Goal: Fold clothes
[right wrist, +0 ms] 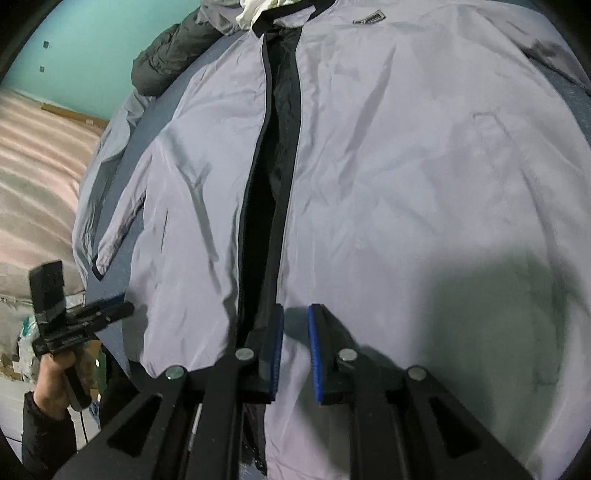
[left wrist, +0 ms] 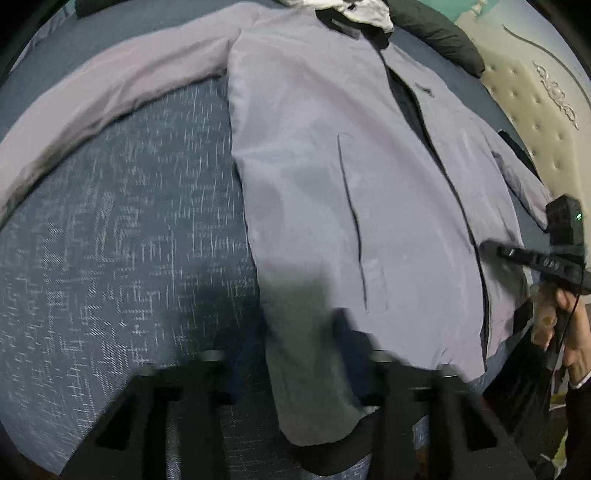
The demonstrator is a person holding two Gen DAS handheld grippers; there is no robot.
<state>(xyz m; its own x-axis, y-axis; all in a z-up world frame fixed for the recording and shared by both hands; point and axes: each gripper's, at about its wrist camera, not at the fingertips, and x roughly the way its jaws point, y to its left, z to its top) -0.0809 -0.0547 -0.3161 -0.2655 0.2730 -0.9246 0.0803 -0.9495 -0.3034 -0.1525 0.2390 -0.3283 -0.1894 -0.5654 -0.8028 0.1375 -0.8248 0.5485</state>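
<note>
My left claw (left wrist: pixel 295 332) pinches the near left hem corner of the grey jacket (left wrist: pixel 332 147), its pads narrow on a fold of the fabric, though that view is blurred. My right claw (right wrist: pixel 295 354) is nearly closed, with the hem edge of one front panel between its blue pads (right wrist: pixel 277 350), just beside the dark open zipper line (right wrist: pixel 269 184). The jacket lies front up on the blue patterned bed (left wrist: pixel 129 221), collar at the far end, one sleeve (left wrist: pixel 92 96) stretched out to the left. A dark puffy garment (left wrist: pixel 436 33) and a white cloth (left wrist: pixel 365 11) lie at the far end beyond the collar. A tufted headboard (left wrist: pixel 535 110) stands to the right.
</note>
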